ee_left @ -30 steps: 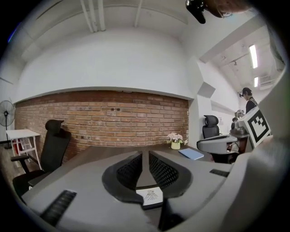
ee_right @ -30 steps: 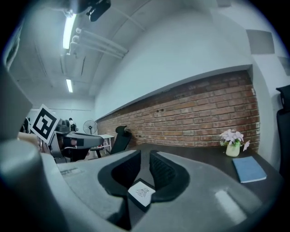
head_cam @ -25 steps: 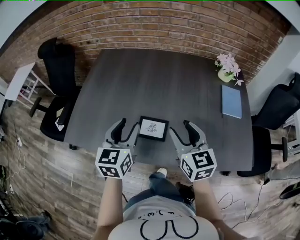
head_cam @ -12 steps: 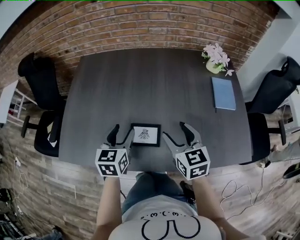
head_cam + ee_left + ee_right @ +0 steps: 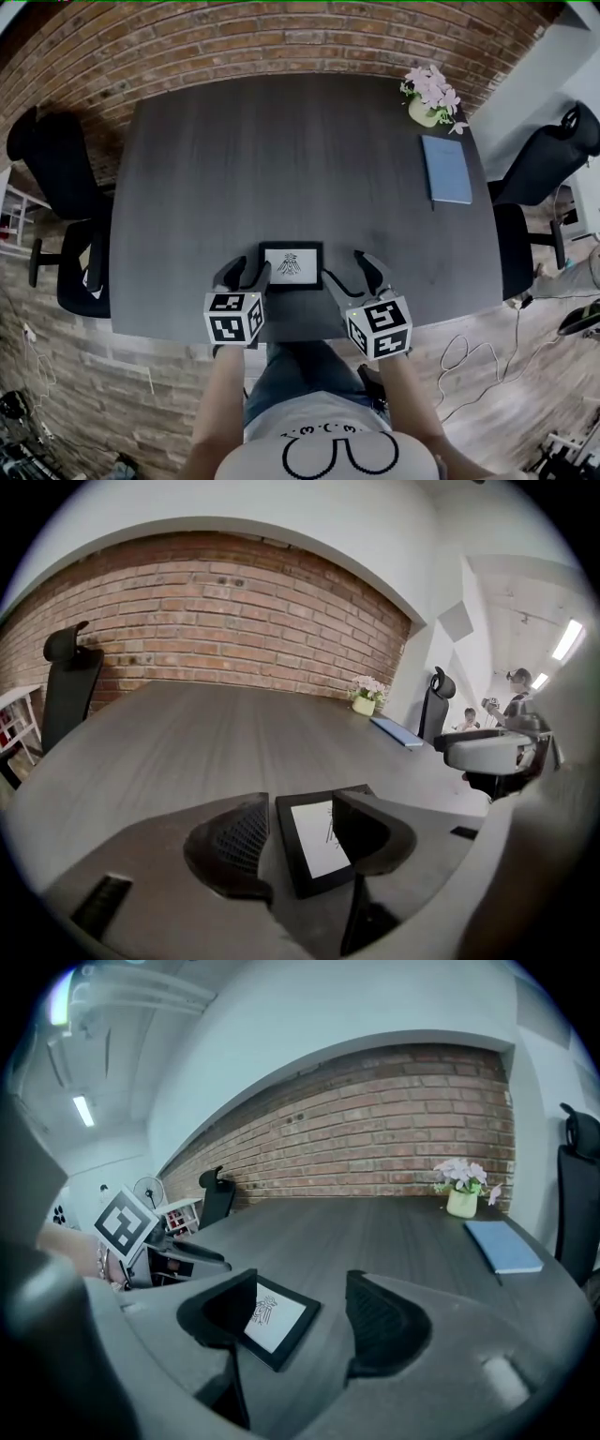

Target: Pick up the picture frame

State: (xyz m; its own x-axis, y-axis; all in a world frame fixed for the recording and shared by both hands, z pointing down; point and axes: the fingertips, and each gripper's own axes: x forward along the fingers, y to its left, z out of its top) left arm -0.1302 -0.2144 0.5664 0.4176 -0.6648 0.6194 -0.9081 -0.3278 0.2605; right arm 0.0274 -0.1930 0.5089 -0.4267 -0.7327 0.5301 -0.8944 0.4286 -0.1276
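The person's two forearms reach forward side by side, each with one gripper slanting down to the near edge of the worktop (image 5: 281, 159), marker cubes toward the body.

The left gripper (image 5: 248, 275) sits at the left end of the single frame (image 5: 291, 265). Its jaws are partly apart and closing. The frame's left end shows in the gap between them, with neither pad pressing on it.

The right gripper (image 5: 349, 274) is just beside the frame's right end, jaws spread wide with only bare worktop between them.

The frame lies flat, face up, between the two grippers near the front edge. Its long axis runs left to right, and the drawing's top points away from the person.

Farther off at the right are one blue notebook (image 5: 446, 169) and one flower pot (image 5: 427, 98). Two black chairs stand at the worktop, one on the left (image 5: 56, 169) and one on the right (image 5: 553, 150). A brick wall (image 5: 234, 37) stands behind.
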